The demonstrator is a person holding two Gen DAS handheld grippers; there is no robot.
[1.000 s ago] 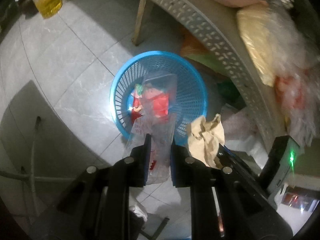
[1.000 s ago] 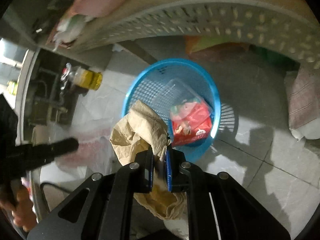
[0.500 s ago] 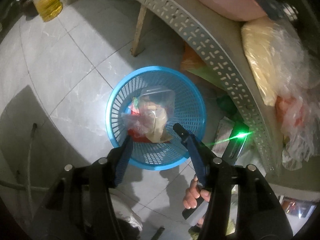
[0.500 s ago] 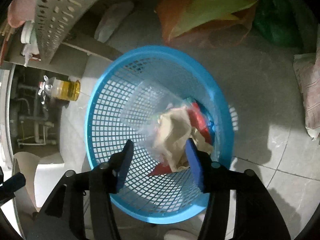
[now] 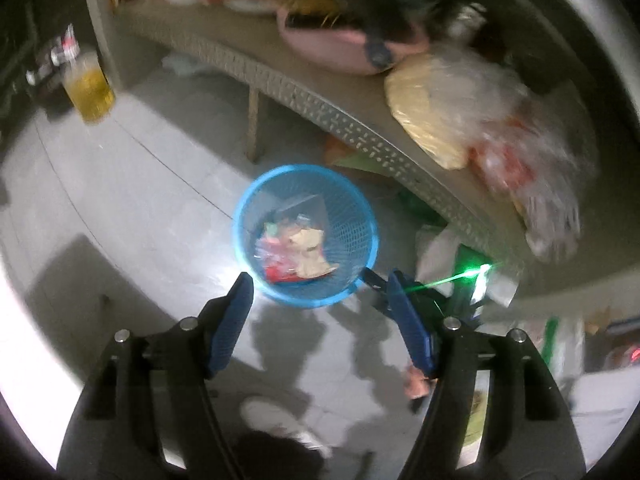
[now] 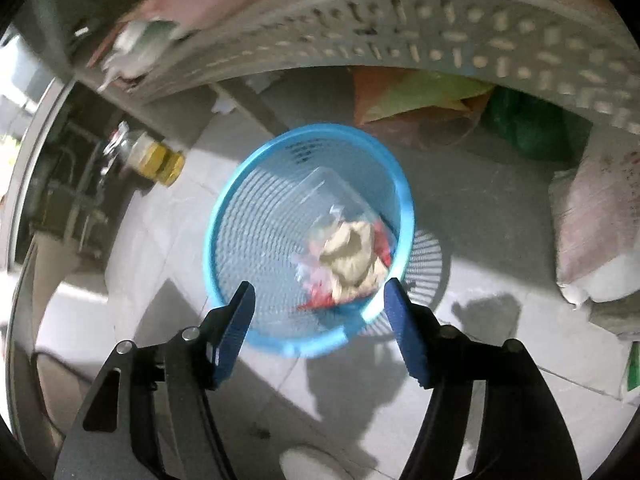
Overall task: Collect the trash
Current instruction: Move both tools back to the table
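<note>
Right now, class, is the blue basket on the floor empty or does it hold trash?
It holds trash. The blue basket stands upright with a crumpled beige paper, a clear plastic bag and red wrappers inside.

Dim, motion-blurred fisheye views with dark, curved edges. Glare whitens the floor (image 5: pixel 132 184) beside the basket (image 5: pixel 306 236), green flare right of it; shadows below.
</note>
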